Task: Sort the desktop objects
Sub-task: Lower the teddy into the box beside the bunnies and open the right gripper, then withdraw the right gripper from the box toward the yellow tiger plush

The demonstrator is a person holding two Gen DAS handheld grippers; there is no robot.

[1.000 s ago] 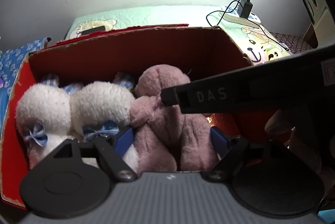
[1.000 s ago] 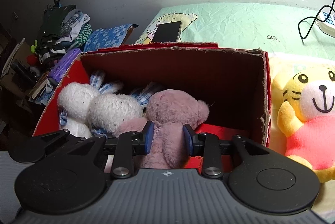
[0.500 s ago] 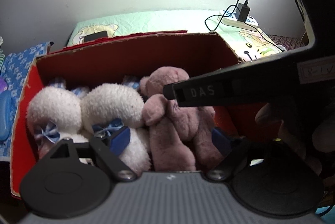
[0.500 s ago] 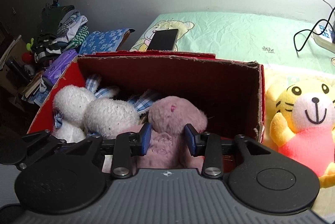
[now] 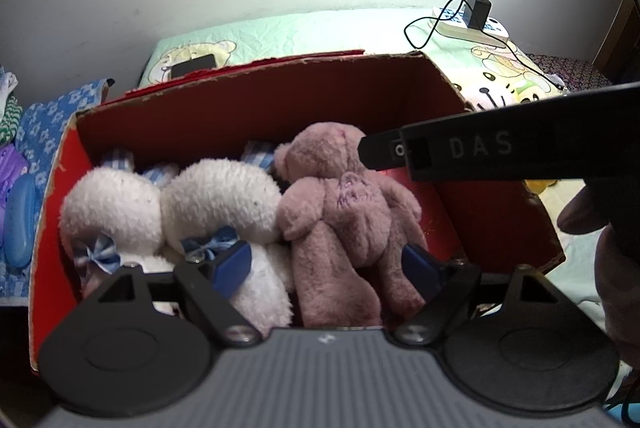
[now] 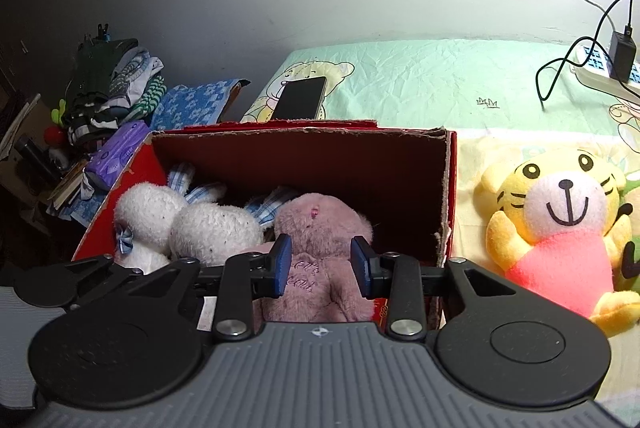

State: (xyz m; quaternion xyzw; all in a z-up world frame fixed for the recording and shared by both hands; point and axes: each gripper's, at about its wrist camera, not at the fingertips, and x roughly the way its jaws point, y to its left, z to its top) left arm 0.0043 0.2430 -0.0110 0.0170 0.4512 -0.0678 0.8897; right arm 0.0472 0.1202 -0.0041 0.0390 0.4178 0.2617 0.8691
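A red cardboard box [image 5: 248,96] [image 6: 304,152] holds two white plush rabbits [image 5: 224,200] [image 6: 212,232] with blue bows and a pink teddy bear [image 5: 344,212] [image 6: 320,224] lying on its right. My left gripper [image 5: 328,264] is open, its blue pads either side of the bear's legs, above them. My right gripper [image 6: 320,260] is open and empty, raised over the bear's body. A yellow tiger plush [image 6: 560,224] in a pink shirt lies on the bed right of the box.
A phone [image 6: 300,98] lies on the green bedsheet behind the box. A power strip with charger and cables [image 6: 608,68] sits at the far right. Clothes, tissues and clutter [image 6: 108,96] pile up left of the bed. The right gripper's black body [image 5: 500,152] crosses the left wrist view.
Both grippers have pulled back and up from the box. The right gripper's jaws have spread wider and stand clear of the pink bear, which stays lying in the box.
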